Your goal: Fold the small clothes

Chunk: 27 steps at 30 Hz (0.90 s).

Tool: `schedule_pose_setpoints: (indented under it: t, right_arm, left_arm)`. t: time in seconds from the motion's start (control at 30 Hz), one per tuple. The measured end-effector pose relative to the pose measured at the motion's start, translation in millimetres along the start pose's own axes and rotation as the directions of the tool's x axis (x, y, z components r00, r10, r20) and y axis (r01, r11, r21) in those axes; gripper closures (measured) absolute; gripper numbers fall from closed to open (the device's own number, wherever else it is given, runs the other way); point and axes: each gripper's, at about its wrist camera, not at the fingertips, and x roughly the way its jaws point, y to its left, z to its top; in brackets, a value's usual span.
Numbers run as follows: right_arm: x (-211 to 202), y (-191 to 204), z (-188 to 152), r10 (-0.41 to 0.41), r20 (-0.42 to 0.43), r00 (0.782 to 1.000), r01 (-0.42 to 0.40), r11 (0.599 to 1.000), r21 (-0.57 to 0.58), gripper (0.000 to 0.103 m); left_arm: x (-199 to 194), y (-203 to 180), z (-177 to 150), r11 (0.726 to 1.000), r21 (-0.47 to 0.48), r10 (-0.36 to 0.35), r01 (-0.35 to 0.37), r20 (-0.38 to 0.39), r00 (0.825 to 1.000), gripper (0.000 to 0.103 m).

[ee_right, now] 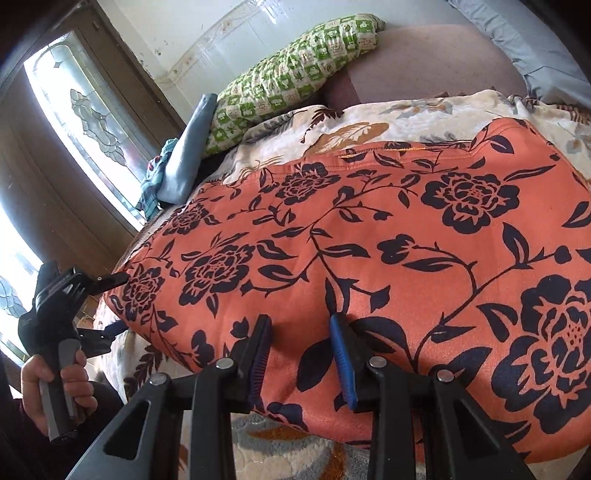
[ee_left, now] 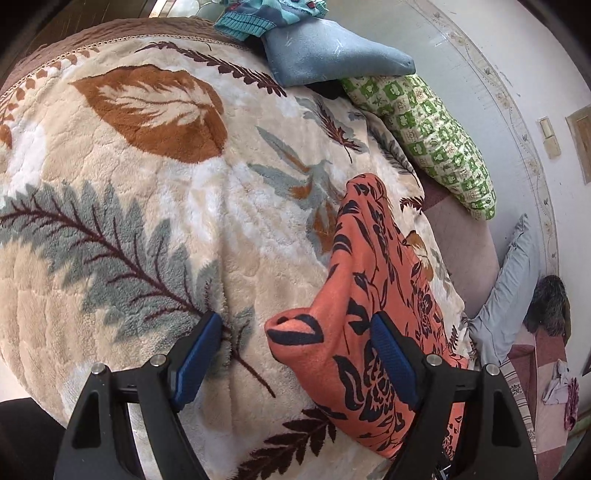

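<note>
An orange garment (ee_right: 369, 240) with a dark flower print lies spread on the leaf-patterned blanket (ee_left: 147, 221). My right gripper (ee_right: 301, 354) sits on its near edge, the jaws narrowed with a pinch of the fabric between the blue pads. My left gripper (ee_left: 295, 343) stands open at the garment's (ee_left: 362, 295) left corner. That corner lies loose between the fingers and the right finger (ee_left: 391, 354) rests over the cloth. The right wrist view shows the left gripper (ee_right: 116, 304) from the side, held by a hand (ee_right: 55, 376), one finger on each side of the corner.
At the far edge of the bed lie a green checked pillow (ee_left: 436, 144), a folded blue cloth (ee_left: 332, 51) and a teal patterned garment (ee_left: 266, 14). A window (ee_right: 85, 122) and a white wall (ee_left: 498, 55) stand beyond. More cloth lies on the floor (ee_left: 561, 387).
</note>
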Motion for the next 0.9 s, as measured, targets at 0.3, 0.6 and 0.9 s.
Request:
schedule_pose_setpoints:
  t: [0.3,0.6,0.9]
  right_arm:
    - [-11.0,-16.2,13.1,0.066,0.030,0.997,-0.068,0.993,0.098,0.066]
    - [5.4,-35.0,23.0,0.080,-0.008,0.997,-0.077,0.977,0.197,0.064]
    - [-36.5,-75.0,32.0,0.220,0.098,0.971,-0.241,0.879,0.411,0.064]
  left_arm:
    - [-3.9,-42.3,2.6,0.980,0.197,0.004,-0.015,0.054,0.999,0.082]
    - [-33.3,-126.8,-18.0,0.892,0.451,-0.068,0.025,0.079,0.995,0.088]
    - [-41.6,-254.7,-88.1,0.731,0.661,-0.185,0.172,-0.051,0.981,0.088]
